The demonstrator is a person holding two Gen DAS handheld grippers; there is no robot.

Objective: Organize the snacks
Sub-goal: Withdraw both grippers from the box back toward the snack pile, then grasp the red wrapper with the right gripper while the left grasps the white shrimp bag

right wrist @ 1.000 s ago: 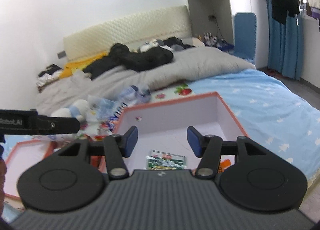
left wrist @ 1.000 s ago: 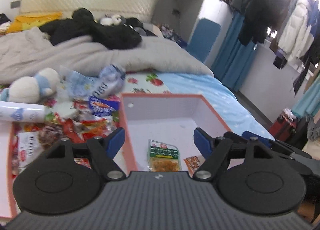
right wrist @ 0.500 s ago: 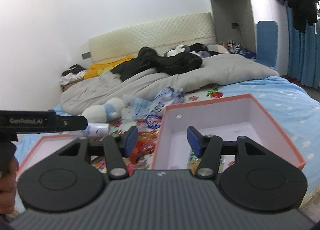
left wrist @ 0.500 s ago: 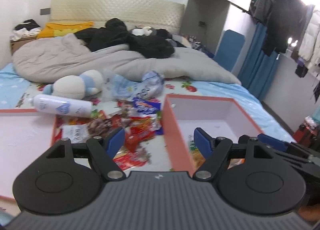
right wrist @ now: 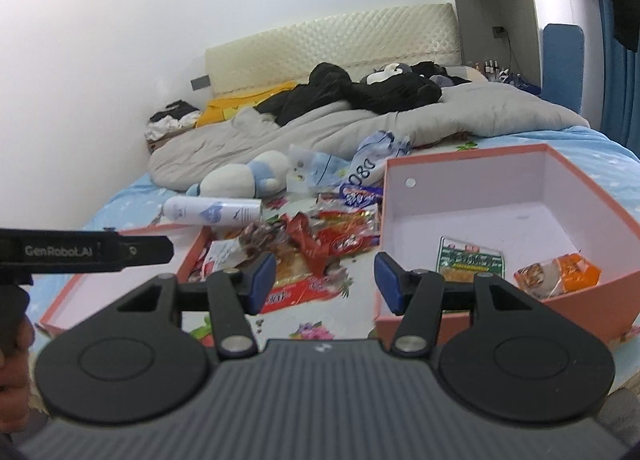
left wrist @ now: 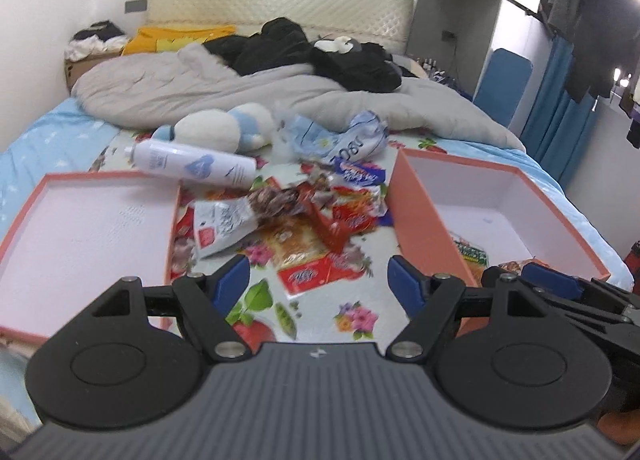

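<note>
A heap of snack packets [left wrist: 304, 215] lies on the flowered sheet between two pink boxes; it also shows in the right wrist view [right wrist: 320, 236]. The deep box [right wrist: 500, 312] on the right holds a green packet [right wrist: 470, 260] and an orange packet [right wrist: 560, 274]. The shallow lid [left wrist: 80, 227] on the left holds nothing. My left gripper [left wrist: 318, 286] is open and empty, above the sheet in front of the heap. My right gripper [right wrist: 325, 276] is open and empty, between the heap and the deep box's near left corner.
A white spray bottle [left wrist: 192, 165] lies behind the lid. A white and blue plush toy [left wrist: 228, 131] and crumpled plastic bags [left wrist: 340, 135] lie behind the heap. A grey duvet [left wrist: 200, 95] and dark clothes [left wrist: 312, 51] cover the far bed.
Both grippers have swung left, away from above the deep box toward the snack heap. Both stay open and empty.
</note>
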